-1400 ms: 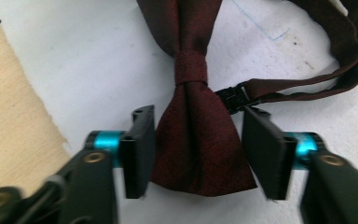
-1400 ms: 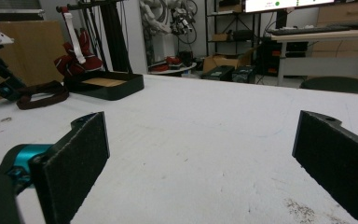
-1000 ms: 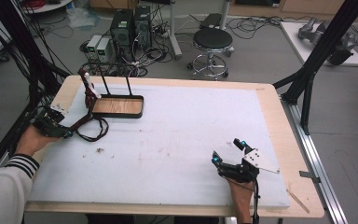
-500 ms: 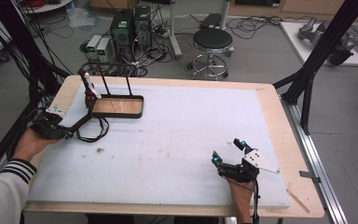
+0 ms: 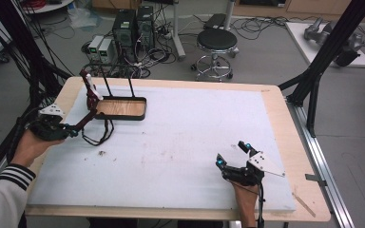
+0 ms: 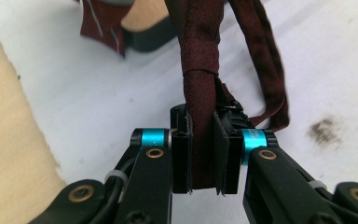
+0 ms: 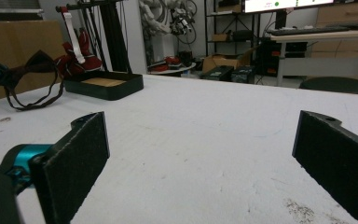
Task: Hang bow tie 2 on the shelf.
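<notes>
The left gripper point(image 5: 69, 131) sits at the table's left edge with its jaws clamped on one end of a dark red bow tie point(image 5: 89, 116); in the left gripper view the fabric point(image 6: 200, 140) is pinched flat between the two pads. From the jaws the tie runs up and to the right, toward the far-left corner, so its long axis points from the gripper to the stand point(image 5: 121, 108). That stand is a black tray with a wooden floor and thin uprights, and a second red piece with a white strap point(image 5: 91, 89) hangs at its near-left post. The tie's thin black strap point(image 5: 100, 137) droops in a loop onto the white mat point(image 5: 185, 142) just right of the gripper.

The right gripper point(image 5: 233, 164) rests near the table's near-right part, well apart from the tie, its jaws spread wide with nothing between them; its pads point(image 7: 77, 158) frame bare mat.

The left hand is by far the nearer to the stand. Judging by the tie's line, the coming move would carry the held end along that same axis, up and right toward the uprights, and the trailing strap could snag on the tray's rim.
</notes>
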Demonstrator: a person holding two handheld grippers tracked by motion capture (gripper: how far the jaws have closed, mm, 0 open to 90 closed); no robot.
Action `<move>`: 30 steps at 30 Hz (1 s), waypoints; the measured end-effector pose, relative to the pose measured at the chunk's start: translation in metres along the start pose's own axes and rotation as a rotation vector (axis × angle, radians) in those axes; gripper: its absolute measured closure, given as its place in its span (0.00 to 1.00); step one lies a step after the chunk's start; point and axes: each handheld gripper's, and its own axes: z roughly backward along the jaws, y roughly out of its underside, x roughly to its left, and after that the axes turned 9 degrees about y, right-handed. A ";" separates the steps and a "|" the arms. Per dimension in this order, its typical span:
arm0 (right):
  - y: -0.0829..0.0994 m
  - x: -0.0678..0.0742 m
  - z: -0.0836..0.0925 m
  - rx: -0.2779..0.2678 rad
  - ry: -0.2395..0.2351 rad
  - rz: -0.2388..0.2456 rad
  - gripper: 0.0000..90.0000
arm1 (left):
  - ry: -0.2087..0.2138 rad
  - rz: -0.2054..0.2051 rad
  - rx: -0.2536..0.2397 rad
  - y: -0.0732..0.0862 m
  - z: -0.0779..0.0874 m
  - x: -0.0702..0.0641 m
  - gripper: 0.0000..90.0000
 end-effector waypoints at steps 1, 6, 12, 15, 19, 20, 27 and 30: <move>0.000 0.000 0.000 0.000 0.000 -0.001 0.03 | 0.004 -0.002 -0.019 -0.002 0.001 -0.002 0.88; 0.000 0.000 0.000 0.001 0.000 0.002 0.03 | 0.016 -0.026 -0.066 -0.012 0.003 -0.012 0.88; 0.000 0.000 0.000 0.001 -0.001 0.001 0.03 | 0.038 -0.049 -0.127 -0.026 0.006 -0.025 0.88; 0.000 0.000 0.000 0.000 0.000 0.002 0.03 | 0.037 -0.063 -0.149 -0.034 0.007 -0.031 0.88; 0.000 0.000 0.000 -0.003 -0.001 0.005 0.03 | 0.022 -0.070 -0.186 -0.044 0.009 -0.039 0.88; 0.000 0.000 0.000 -0.002 -0.001 0.003 0.03 | 0.022 -0.073 -0.193 -0.046 0.010 -0.040 0.88; 0.000 0.000 0.000 -0.003 -0.001 0.003 0.03 | -0.012 -0.077 -0.251 -0.060 0.014 -0.048 0.88; 0.000 0.000 0.000 -0.003 -0.001 0.003 0.03 | -0.028 -0.077 -0.280 -0.066 0.016 -0.049 0.88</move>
